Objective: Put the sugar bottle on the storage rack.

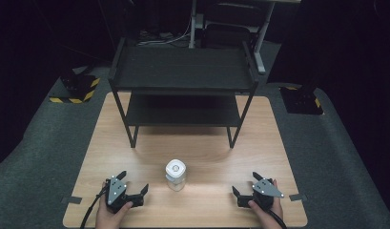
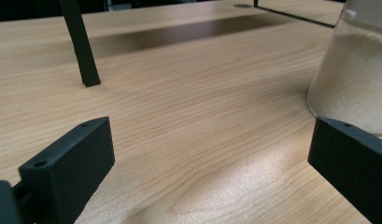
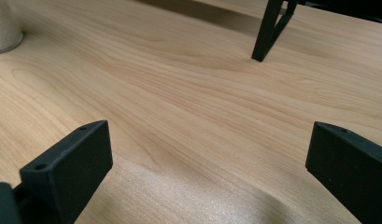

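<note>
L gripper (image 1: 134,182) & R gripper (image 1: 244,183) spread wide (nothing held), jar (image 1: 175,174) between, on table (image 1: 207,157).

from my remote seat i see a light wooden table (image 1: 192,143) with visible grain standing on grey carpet floor (image 1: 35,167), and a black two-tier metal shelf rack (image 1: 183,71) stands on the far half of the tabletop, its thin legs planted on the wood and casting a soft shadow beneath the lower tier. beyond the table the room falls into darkness, with yellow-and-black striped blocks (image 1: 78,88) on the floor at far left and far right, and a grey metal stand (image 1: 259,43) with some cables behind the rack. light pools brightest on the near middle of the tabletop.
</note>
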The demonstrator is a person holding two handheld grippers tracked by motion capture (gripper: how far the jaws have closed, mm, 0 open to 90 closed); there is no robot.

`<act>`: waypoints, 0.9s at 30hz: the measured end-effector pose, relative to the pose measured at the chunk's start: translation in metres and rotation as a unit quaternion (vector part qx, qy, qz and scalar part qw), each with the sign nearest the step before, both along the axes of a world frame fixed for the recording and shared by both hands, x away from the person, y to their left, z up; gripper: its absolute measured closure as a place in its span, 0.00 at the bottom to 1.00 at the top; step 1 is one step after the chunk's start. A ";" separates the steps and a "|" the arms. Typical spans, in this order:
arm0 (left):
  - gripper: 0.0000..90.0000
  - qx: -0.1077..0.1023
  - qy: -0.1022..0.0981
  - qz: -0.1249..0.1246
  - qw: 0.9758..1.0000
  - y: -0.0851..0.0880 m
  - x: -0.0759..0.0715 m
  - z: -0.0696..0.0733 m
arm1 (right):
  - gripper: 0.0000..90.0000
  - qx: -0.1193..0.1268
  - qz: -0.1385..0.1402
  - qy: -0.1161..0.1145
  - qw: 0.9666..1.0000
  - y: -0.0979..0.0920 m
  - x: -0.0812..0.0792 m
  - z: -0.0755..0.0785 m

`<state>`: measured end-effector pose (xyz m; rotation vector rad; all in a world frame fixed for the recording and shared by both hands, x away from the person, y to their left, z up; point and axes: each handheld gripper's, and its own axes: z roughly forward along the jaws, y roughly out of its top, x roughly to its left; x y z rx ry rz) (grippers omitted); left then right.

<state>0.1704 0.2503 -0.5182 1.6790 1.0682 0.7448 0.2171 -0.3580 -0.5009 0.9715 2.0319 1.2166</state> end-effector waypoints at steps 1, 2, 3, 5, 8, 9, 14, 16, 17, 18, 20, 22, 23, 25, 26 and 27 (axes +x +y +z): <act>0.01 0.001 -0.001 0.002 1.000 -0.001 0.000 0.000 | 0.01 0.000 0.001 0.001 1.000 0.000 0.001 0.000; 0.01 0.001 -0.001 0.002 1.000 -0.001 0.000 0.000 | 0.01 0.000 0.002 0.001 1.000 -0.001 0.001 0.000; 0.01 0.001 -0.002 -0.001 1.000 0.000 -0.001 0.000 | 0.01 0.001 0.002 0.001 1.000 -0.001 0.001 0.000; 0.01 0.001 -0.002 -0.003 1.000 -0.001 -0.001 -0.001 | 0.01 0.001 0.002 0.000 1.000 -0.001 0.000 0.000; 0.01 0.004 -0.004 -0.007 1.000 -0.001 -0.001 0.000 | 0.01 -0.005 0.005 -0.001 1.000 0.000 0.000 0.000; 0.01 0.004 -0.004 -0.007 1.000 -0.001 -0.001 0.000 | 0.01 -0.005 0.005 -0.001 1.000 0.000 0.000 0.000; 0.01 0.005 -0.005 -0.001 1.000 -0.002 -0.001 -0.001 | 0.01 -0.007 0.009 -0.002 1.000 0.000 0.000 0.001; 0.01 0.003 -0.005 -0.001 1.000 -0.002 -0.001 -0.001 | 0.01 -0.007 0.010 -0.001 1.000 0.000 0.001 0.001; 0.01 0.003 -0.005 -0.001 1.000 -0.002 -0.001 -0.001 | 0.01 -0.007 0.010 -0.002 1.000 0.000 0.001 0.001; 0.01 0.003 -0.006 -0.001 1.000 -0.002 -0.001 -0.001 | 0.01 -0.007 0.011 -0.001 1.000 -0.001 0.001 0.001; 0.01 0.003 -0.006 -0.001 1.000 -0.002 -0.001 -0.001 | 0.01 -0.007 0.010 0.000 1.000 -0.001 0.001 0.001; 0.01 0.001 -0.006 -0.003 1.000 -0.001 -0.002 -0.002 | 0.01 -0.006 0.010 0.001 1.000 -0.001 0.001 0.001; 0.01 -0.002 -0.008 -0.004 1.000 0.000 -0.002 -0.002 | 0.01 -0.005 0.010 0.001 1.000 -0.001 0.001 0.001; 0.01 -0.006 -0.010 -0.003 1.000 0.001 -0.003 -0.003 | 0.01 -0.004 0.009 0.000 1.000 -0.001 0.001 0.001; 0.01 -0.011 -0.018 -0.003 1.000 0.002 -0.005 -0.003 | 0.01 -0.004 0.009 0.000 1.000 -0.001 0.001 0.000; 0.01 -0.011 -0.018 -0.003 1.000 0.002 -0.005 -0.003 | 0.01 -0.004 0.009 0.000 1.000 -0.001 0.001 0.000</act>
